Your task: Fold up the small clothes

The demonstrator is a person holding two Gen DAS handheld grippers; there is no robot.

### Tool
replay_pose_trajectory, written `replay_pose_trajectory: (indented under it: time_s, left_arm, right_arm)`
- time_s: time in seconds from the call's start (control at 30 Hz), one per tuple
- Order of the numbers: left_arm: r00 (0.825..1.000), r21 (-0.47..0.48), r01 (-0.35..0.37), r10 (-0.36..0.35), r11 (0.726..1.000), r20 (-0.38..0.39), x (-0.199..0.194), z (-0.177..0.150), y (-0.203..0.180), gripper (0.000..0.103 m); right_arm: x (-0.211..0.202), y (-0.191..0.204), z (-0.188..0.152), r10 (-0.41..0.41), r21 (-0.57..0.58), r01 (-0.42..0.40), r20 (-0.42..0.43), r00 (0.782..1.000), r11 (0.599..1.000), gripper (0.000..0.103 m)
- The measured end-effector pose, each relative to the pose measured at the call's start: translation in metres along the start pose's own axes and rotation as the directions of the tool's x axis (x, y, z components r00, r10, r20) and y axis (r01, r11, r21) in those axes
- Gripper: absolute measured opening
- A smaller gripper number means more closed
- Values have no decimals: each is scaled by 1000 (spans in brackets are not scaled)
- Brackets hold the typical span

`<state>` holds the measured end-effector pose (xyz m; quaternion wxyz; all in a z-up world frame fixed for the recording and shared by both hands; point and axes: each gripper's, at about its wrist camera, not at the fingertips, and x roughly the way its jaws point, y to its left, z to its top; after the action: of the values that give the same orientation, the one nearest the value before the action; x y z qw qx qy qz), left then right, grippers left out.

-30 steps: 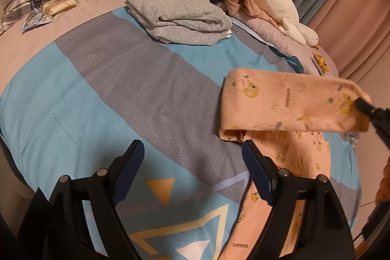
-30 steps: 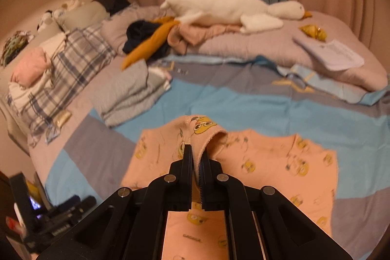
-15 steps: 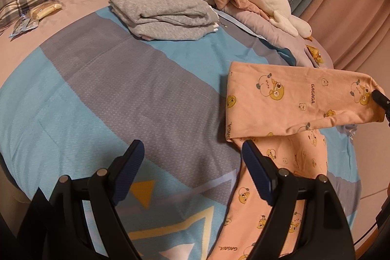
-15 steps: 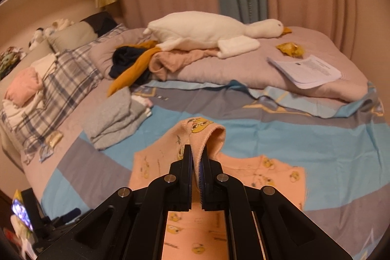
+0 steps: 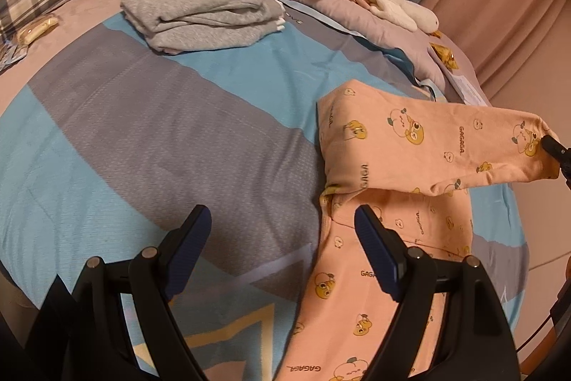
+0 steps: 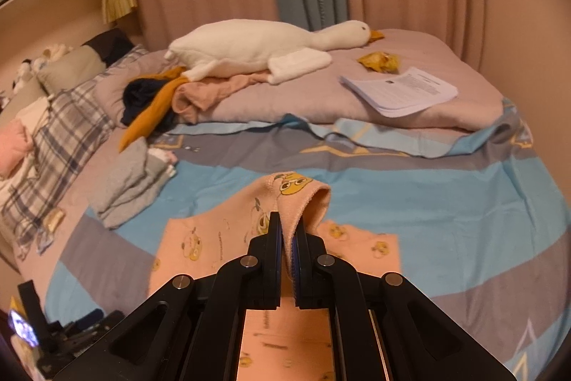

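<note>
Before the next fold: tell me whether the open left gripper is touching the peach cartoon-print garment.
Cannot tell. In the left wrist view, the left gripper stands open with only bedspread between its fingers, but one finger overlaps the peach cartoon-print garment, so any gap is hidden.

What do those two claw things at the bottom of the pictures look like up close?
Both are matte black plastic. The left gripper has two angled fingers with dark blue ribbed pads and round silver pivot pins. The right gripper has the same black linkage arms, silver pins and blue pad edges.
</note>
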<state>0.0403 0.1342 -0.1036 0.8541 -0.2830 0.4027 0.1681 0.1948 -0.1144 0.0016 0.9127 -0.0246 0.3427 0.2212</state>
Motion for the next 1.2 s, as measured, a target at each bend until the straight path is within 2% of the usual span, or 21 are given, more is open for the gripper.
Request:
replay_pose_trajectory:
  time_s: [0.2, 0.47, 0.53, 0.7, 0.8, 1.0, 1.2]
  left_arm:
    - [1000, 16, 9, -8, 1000, -25, 9, -2, -10, 82]
    - [996, 9, 55, -54, 998, -66, 25, 0, -23, 82]
    - [996, 14, 62, -61, 998, -71, 31, -1, -27, 78]
    - [990, 29, 79, -75, 996, -116, 51, -1, -36, 60]
    - [987, 32, 99, -94, 995, -131, 60, -2, -42, 55]
    - [982, 43, 88, -79, 995, -172, 79, -6, -44, 50]
    - [987, 68, 54, -43, 996, -157, 89, -5, -43, 49]
  right_arm:
    - [8, -18, -4, -40, 15, 40, -31, 999, 999, 6]
    - [21, -43, -16, -69, 51, 74, -89, 994, 996, 6]
    - [26, -49, -20, -75, 62, 82, -108, 991, 995, 6]
    - [41, -65, -32, -89, 95, 105, -164, 982, 990, 6]
    - [48, -72, -39, -95, 115, 118, -193, 977, 986, 6]
    - [56, -82, -47, -94, 139, 127, -224, 970, 982, 6]
    - [60, -90, -51, -97, 151, 135, -238, 966, 979, 6]
